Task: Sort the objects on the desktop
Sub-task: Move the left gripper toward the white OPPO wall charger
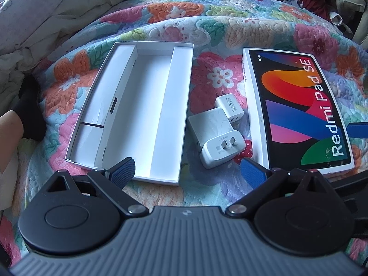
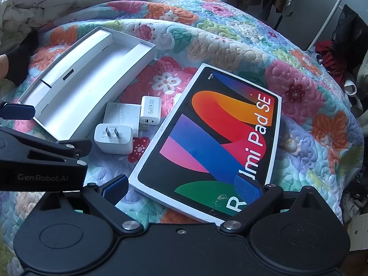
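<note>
An open white box tray lies on the floral quilt, empty. To its right lie three white chargers: an OPPO plug, a flat square adapter and a small GaN charger. Further right lies the Redmi Pad SE box lid. My left gripper is open and empty, hovering near the tray's front edge and the OPPO plug. My right gripper is open and empty over the lid's near edge.
The floral quilt covers the bed. Rumpled white bedding lies at the back left. Clothes and clutter stand beyond the bed's right edge. The left gripper's body shows at the left of the right wrist view.
</note>
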A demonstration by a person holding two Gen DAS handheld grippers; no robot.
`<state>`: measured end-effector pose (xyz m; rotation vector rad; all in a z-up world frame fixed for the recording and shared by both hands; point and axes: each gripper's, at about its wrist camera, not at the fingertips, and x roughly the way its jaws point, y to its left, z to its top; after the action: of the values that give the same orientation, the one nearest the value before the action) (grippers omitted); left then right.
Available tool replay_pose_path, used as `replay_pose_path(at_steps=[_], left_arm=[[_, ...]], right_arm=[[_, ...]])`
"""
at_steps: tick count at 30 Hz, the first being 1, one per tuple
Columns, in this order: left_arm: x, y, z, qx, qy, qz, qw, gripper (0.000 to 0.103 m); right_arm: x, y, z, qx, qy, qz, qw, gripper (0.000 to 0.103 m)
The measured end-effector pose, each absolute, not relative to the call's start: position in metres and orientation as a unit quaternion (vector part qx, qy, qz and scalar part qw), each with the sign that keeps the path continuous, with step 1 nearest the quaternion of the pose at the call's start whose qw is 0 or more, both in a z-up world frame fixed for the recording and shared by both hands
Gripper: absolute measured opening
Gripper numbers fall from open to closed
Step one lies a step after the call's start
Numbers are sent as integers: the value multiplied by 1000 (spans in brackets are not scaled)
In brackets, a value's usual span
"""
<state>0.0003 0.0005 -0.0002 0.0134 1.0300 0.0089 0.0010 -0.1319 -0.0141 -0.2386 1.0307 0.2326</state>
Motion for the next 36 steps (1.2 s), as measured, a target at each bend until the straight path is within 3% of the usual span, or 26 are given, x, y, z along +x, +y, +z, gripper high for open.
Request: replay_pose_path(at_steps=[14, 29, 32, 33, 35, 36], left_arm=[[7, 9, -13, -43, 539, 21, 841, 100], [9, 30, -6, -42, 517, 23, 855, 96], [10, 38, -7, -53, 512, 25, 857, 88], [10, 40, -8, -60, 511, 24, 857, 83], [9, 45, -11, -70, 513, 21, 855, 61], [9, 44, -12, -67, 514, 20, 855, 57]], right_arm=[[-1, -135, -20, -100, 493, 112, 857, 98], [1, -135, -20, -84, 468, 98, 874, 91], [6, -130, -21, -98, 478, 117, 865, 73], [7, -128, -21, -98, 479, 120, 864, 61], [9, -125, -20, -96, 483, 130, 860, 44], [11, -124, -20, -90, 486, 137, 858, 29]])
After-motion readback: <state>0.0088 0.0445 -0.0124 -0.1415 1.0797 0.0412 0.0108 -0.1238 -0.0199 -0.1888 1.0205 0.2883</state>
